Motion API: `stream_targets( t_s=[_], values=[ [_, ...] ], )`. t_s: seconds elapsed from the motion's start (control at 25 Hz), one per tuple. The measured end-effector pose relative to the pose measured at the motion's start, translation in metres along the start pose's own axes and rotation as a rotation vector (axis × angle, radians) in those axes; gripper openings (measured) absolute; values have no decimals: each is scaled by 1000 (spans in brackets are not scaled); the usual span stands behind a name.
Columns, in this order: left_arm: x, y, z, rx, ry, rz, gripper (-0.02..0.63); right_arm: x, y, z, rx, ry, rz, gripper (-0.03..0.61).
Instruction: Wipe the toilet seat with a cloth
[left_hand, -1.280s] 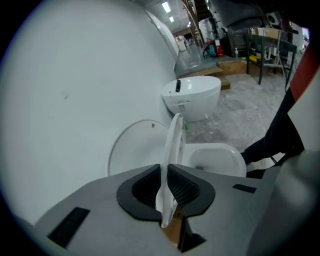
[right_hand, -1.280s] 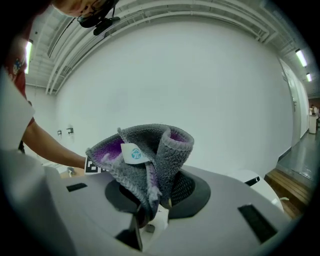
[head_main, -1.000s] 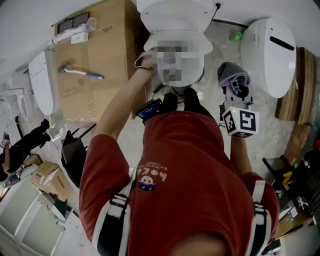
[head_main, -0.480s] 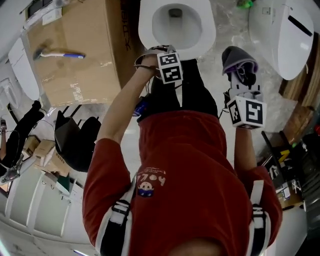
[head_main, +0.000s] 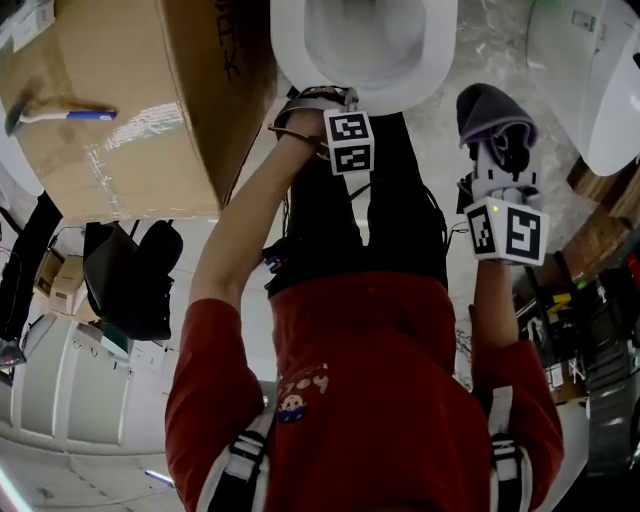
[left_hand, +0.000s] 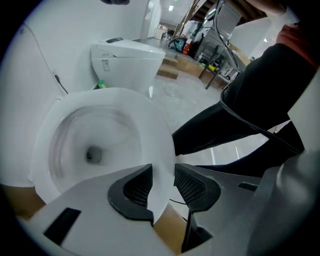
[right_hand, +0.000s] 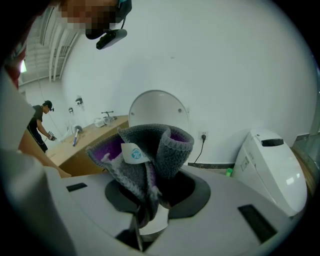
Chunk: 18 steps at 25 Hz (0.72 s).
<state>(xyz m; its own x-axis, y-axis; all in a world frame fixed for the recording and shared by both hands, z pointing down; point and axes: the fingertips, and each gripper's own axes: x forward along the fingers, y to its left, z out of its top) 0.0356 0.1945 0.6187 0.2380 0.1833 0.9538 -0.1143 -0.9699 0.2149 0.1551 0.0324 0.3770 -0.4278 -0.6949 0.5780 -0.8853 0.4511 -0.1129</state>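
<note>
Currently the task stands at the approach step: no wiping contact has been made. The right gripper (right_hand: 150, 197) is clamped on a grey knitted cloth with purple lining (right_hand: 150, 145), which bunches upward out of the jaws. In the head view this cloth hangs to the right of the bowl, apart from the white oval toilet seat (left_hand: 156, 125). The left gripper (left_hand: 162, 187) has just been opening its jaws, which stand wide with the pads pressing on nothing. The front edge of the seat shows through the gap between them, but whether it lies between the pads or beyond them cannot be told. The white lid (right_hand: 159, 112) stands upright against the wall. Judged next move: carry the cloth leftward and down until it lies on the seat ring, then press and sweep along the ring. The bunched cloth calls for a lowered wrist, so that fabric and not jaw tips meets the seat. Keep the left gripper off the wiping path.
</note>
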Motion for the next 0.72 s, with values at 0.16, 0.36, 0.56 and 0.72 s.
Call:
stream_targets(
  t_s=[0.16, 0.36, 0.56, 0.72],
  values=[
    [35, 11, -10, 8, 15, 1, 113, 28, 11, -27, 3, 20, 44, 78],
    [63, 17, -19, 28, 80, 24, 50, 46, 18, -46, -8, 33, 75, 78],
    [66, 22, -21, 33, 81, 80, 21, 58, 16, -57, 0, 50, 77, 78],
    [65, 22, -20, -74, 3, 54, 15, 74, 12, -63, -40, 76, 76, 78]
  ],
)
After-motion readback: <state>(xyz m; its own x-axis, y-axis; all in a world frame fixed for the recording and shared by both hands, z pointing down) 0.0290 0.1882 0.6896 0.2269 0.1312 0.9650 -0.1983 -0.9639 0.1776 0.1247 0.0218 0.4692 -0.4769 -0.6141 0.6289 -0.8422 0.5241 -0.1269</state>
